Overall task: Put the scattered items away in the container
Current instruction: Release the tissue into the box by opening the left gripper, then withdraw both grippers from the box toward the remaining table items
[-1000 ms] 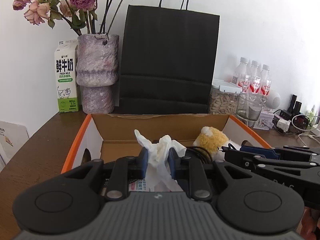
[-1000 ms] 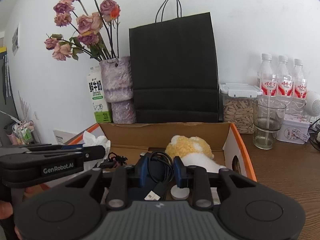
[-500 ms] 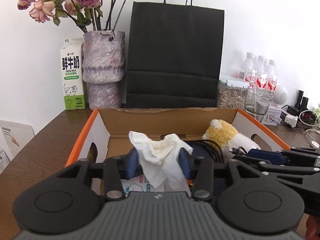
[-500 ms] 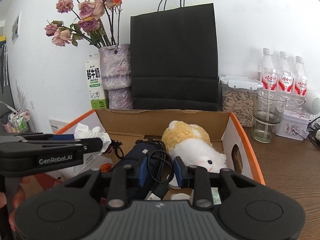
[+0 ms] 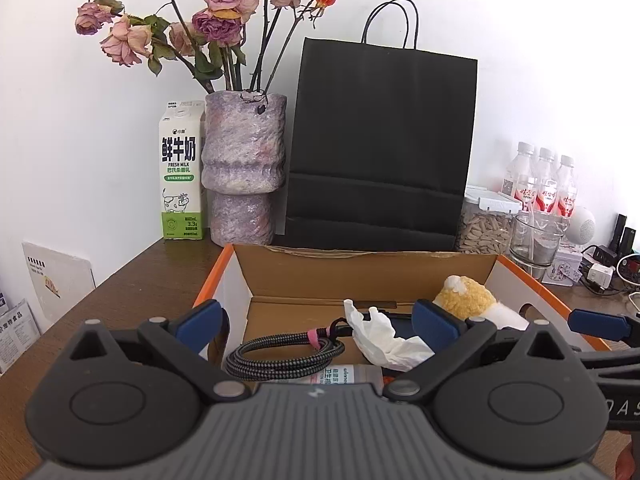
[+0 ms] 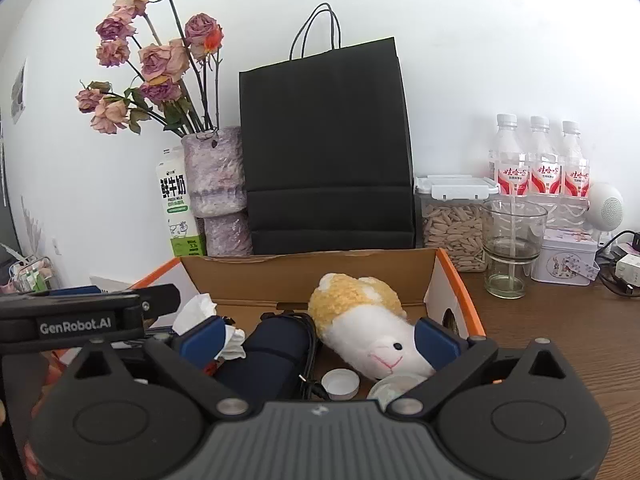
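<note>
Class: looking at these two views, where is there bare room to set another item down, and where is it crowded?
Free: brown tabletop between box and milk carton. Crowded: box floor around plush toy, tissue, cable.

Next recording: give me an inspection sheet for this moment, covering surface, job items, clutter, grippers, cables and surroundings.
Surface: brown wooden table.
Job's things: open cardboard box holding a crumpled tissue, plush toy, dark blue pouch, white cap.
Clutter: milk carton, vase of dried roses, black paper bag, jar of seeds, glass, three water bottles, tin.
Grippers: left gripper and right gripper, jaws just opened wide, nothing between the pads.
Cables: braided cable coiled in the box; loose wires at far right.
Surroundings: white wall.
</note>
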`<state>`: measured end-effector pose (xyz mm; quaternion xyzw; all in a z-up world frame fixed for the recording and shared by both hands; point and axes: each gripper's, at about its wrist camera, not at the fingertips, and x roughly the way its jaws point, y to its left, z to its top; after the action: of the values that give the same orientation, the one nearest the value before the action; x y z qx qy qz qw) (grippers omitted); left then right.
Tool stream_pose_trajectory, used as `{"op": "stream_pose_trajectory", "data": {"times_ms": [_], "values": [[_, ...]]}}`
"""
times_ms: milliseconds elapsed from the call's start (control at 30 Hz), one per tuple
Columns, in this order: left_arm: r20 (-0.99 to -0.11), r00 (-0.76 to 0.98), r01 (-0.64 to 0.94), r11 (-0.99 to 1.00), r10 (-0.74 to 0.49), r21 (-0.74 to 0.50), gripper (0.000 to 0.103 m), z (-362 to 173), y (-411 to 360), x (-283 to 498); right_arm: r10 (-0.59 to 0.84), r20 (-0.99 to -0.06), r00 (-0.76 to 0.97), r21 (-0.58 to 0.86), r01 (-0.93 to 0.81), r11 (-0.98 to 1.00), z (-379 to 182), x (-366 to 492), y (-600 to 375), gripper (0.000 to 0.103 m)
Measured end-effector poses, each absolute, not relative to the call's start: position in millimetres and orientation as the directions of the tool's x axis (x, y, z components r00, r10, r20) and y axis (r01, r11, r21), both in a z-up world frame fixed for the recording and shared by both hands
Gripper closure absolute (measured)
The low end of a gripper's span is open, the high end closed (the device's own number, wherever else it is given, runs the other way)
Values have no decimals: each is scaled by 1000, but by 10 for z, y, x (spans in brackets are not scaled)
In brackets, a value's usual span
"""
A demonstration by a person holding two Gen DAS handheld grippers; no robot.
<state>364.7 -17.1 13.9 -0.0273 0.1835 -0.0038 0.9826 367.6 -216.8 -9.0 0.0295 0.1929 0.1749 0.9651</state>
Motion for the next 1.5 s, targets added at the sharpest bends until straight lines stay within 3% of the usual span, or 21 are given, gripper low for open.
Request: {"op": "stream_pose_trajectory", "data": {"times_ms": [367, 733, 1500], "values": [[-270, 962, 6, 995, -34, -104, 0, 172, -140, 3433, 351, -346, 870, 97, -339, 936, -61, 3542, -2166, 0], [-245, 969, 20, 997, -39, -77, 0, 58, -125, 3135, 308, -346, 886, 24, -319, 947, -101, 3245, -2264, 0], [-347, 938, -26, 1000, 20, -13, 0, -109, 88, 2489, 253, -433, 865, -14, -287, 958, -288, 2554, -2606, 0]]}}
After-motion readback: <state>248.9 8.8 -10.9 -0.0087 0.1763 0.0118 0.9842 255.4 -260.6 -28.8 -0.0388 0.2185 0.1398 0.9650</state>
